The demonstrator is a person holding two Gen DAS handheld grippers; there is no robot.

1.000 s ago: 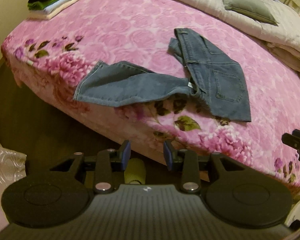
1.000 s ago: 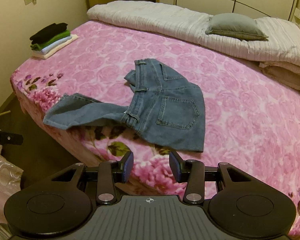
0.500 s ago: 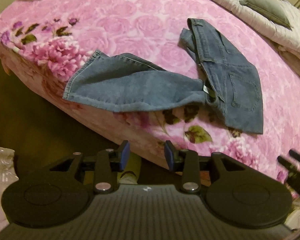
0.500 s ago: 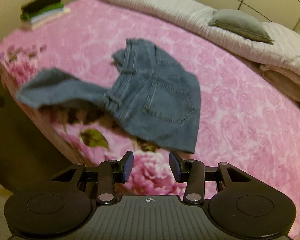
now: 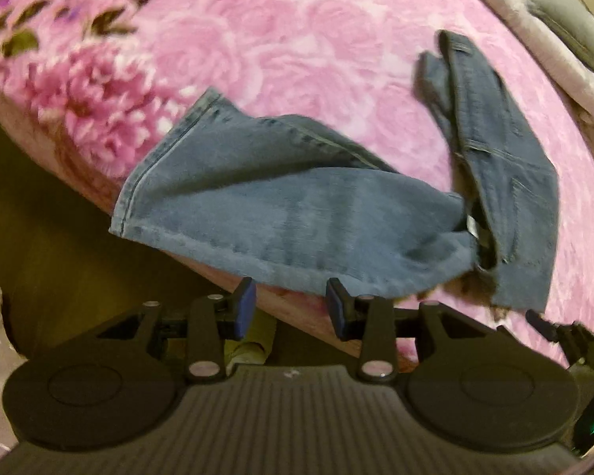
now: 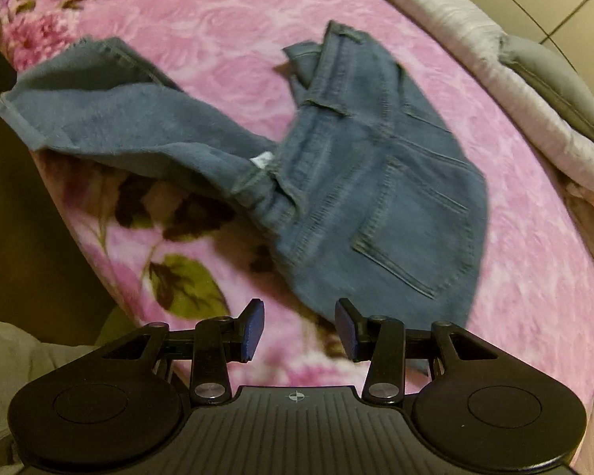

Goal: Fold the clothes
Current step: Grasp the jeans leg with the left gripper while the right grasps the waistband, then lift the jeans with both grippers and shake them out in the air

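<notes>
A pair of blue jeans lies crumpled on the pink flowered blanket. One leg stretches left to the bed's near edge. The seat with its back pocket lies flat to the right. My left gripper hangs open just short of the leg's lower hem, with nothing between its fingers. Over the blanket, just short of the seat's near corner, my right gripper is open and empty. The picture is blurred by motion.
A beige quilt and a grey pillow lie along the far side of the bed. Dark floor runs along the near left edge. A person's foot in a yellow-green sock shows below the left gripper.
Both grippers have come down and closer to the jeans, the left toward the leg, the right toward the seat. The stack of folded clothes has left both views. The jeans have not moved.
</notes>
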